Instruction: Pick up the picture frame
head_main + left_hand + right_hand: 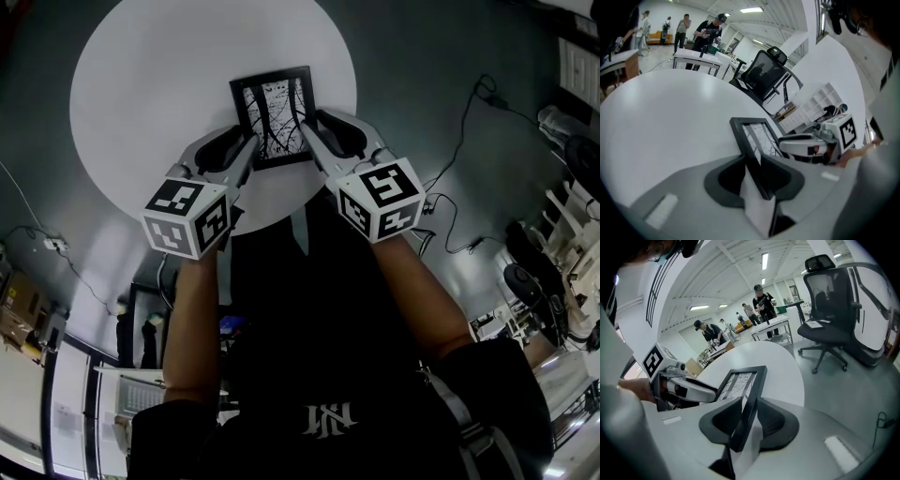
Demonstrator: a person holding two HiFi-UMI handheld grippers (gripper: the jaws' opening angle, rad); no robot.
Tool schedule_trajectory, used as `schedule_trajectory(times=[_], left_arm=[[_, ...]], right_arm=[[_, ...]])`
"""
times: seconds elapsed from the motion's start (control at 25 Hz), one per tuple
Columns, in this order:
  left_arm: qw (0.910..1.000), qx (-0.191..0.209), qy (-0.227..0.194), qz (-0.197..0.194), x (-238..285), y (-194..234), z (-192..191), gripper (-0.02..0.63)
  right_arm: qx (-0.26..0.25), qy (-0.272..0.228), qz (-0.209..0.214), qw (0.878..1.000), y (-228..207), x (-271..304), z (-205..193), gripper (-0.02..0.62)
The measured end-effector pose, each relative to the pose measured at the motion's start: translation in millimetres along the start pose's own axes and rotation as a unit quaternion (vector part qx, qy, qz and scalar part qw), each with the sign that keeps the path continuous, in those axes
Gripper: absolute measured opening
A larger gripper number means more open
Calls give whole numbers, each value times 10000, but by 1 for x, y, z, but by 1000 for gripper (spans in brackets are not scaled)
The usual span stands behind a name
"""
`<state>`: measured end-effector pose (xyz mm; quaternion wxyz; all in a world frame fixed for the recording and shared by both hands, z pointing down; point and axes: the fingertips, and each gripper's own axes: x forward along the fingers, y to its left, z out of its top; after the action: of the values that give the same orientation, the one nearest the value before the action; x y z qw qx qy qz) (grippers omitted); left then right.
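A black picture frame [274, 117] with a line drawing in it rests on the round white table [159, 84]. My left gripper [246, 142] straddles its left edge near the bottom corner. In the left gripper view that edge [754, 136] runs deep between the dark pads [726, 180], which sit close on both faces without clearly pressing. My right gripper [315, 129] straddles the right edge the same way. In the right gripper view the frame [743, 380] stands between the jaws with the pads [776, 420] close beside it. Each gripper shows in the other's view [813, 145] [682, 387].
The table's near rim lies just under both grippers. Black office chairs [834, 301] [766, 70] stand beyond the table. Cables [464, 141] trail on the grey floor at right. Several people stand at desks [696, 58] far back.
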<state>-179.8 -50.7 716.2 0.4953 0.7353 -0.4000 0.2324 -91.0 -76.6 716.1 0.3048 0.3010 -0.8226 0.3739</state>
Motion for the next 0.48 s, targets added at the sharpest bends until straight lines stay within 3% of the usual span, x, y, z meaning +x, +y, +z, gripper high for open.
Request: schedule_trajectory(times=[0.48], left_arm=[[9995,24,63,309,2,1,-1,103]], right_arm=[[-187,-29,-315,9993,0,2,-2,97]])
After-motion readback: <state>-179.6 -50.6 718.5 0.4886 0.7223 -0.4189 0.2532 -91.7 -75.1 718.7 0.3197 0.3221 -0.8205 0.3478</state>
